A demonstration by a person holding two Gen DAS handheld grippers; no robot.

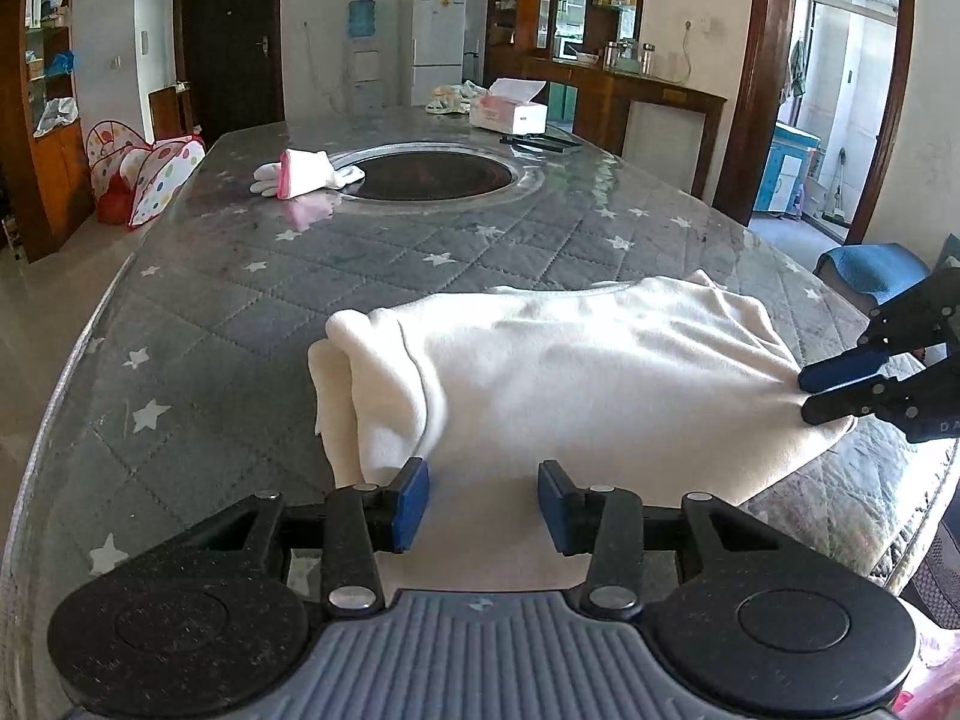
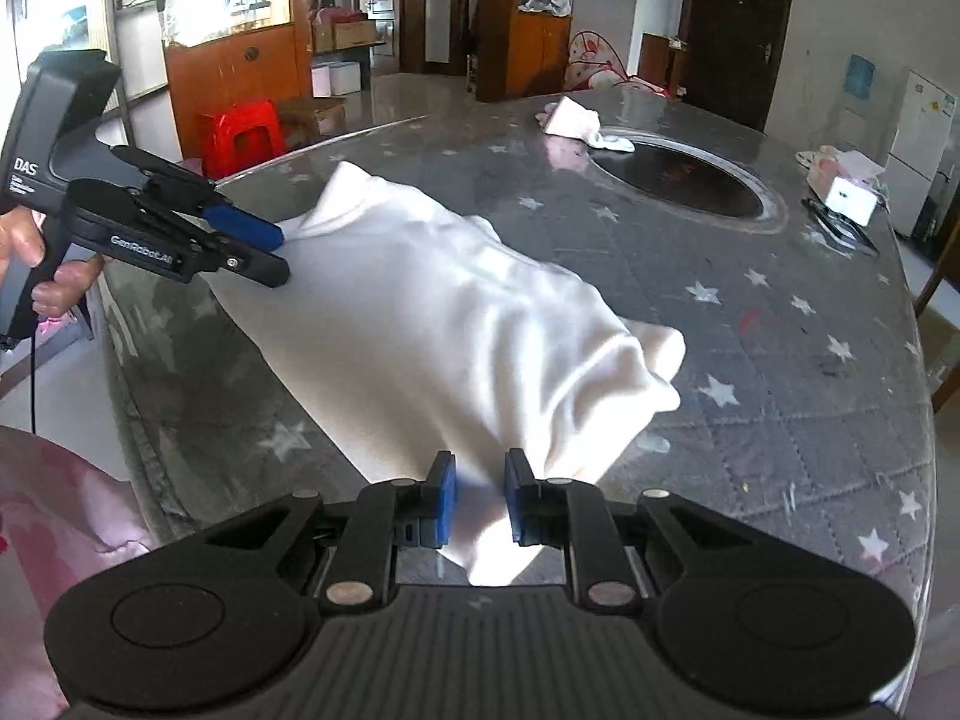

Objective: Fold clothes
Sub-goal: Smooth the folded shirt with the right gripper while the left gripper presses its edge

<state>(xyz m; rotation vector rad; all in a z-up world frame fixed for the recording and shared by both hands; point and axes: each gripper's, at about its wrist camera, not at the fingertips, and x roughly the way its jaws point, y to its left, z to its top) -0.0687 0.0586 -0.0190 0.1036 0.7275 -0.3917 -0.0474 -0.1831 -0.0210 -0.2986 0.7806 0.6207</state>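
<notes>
A white garment (image 1: pixel 570 372) (image 2: pixel 432 312) lies partly folded on the grey quilted star-pattern table cover (image 1: pixel 240 312) (image 2: pixel 750 360). My right gripper (image 2: pixel 482 501) is shut on a bunched edge of the garment, and creases run out from the pinch. From the left wrist view the right gripper (image 1: pixel 804 390) bites the cloth's right edge. My left gripper (image 1: pixel 483 504) stands open over the near edge, its blue pads apart with flat cloth between them. In the right wrist view the left gripper (image 2: pixel 279 252) sits at the garment's far-left corner, held by a hand (image 2: pixel 36 246).
A white glove with a pink cuff (image 1: pixel 306 174) (image 2: pixel 576 120) lies beside a dark round inset (image 1: pixel 426 177) (image 2: pixel 684 180) in the table's middle. A tissue box (image 1: pixel 510 111) (image 2: pixel 846 192) stands at the far end. A red stool (image 2: pixel 240 132) stands on the floor beyond the table.
</notes>
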